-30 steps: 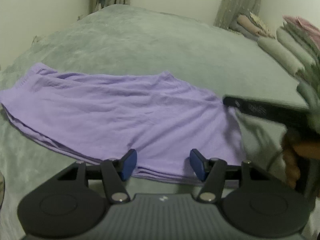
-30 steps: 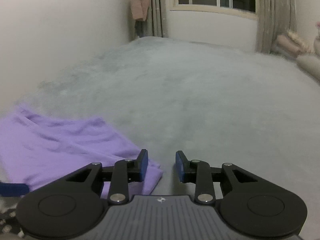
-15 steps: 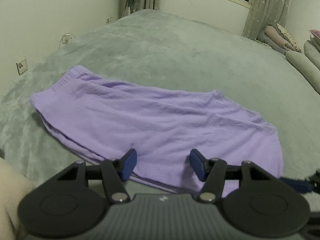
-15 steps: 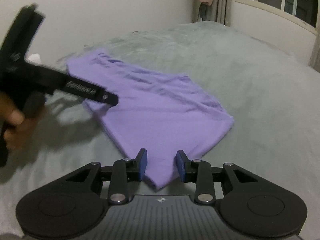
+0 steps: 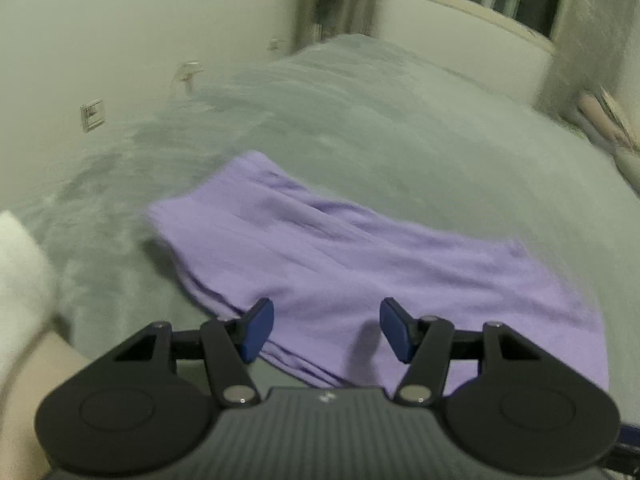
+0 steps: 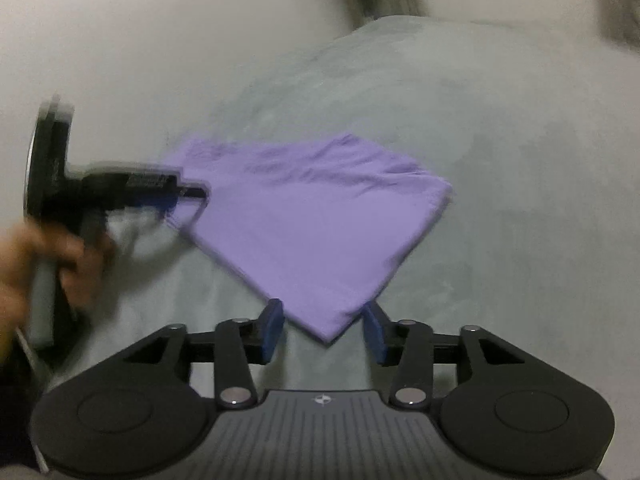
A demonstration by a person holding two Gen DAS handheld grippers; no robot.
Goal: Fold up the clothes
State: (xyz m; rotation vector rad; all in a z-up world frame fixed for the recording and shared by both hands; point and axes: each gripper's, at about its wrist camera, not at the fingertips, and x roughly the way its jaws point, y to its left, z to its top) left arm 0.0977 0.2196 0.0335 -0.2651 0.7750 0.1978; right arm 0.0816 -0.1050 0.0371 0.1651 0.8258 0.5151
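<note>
Two grippers: left gripper [image 5: 327,330] and right gripper [image 6: 323,332], both spread wide, empty.
Garment: purple garment [image 6: 320,216] folded flat on grey bedspread [image 6: 500,152].
Right gripper's 12 o'clock: garment's near corner.

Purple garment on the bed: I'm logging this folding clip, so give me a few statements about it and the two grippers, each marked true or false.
1. The purple garment lies on a grey-green bed cover. True.
2. The right gripper is clamped on a corner of the garment. False: its jaws stand open, with the near corner lying between them.
3. The left gripper is open, over the garment's near edge. True.
4. The garment is spread out in a single layer. False: stacked layers show along its near edge in the left wrist view.
5. A hand holds the left gripper. True.
</note>
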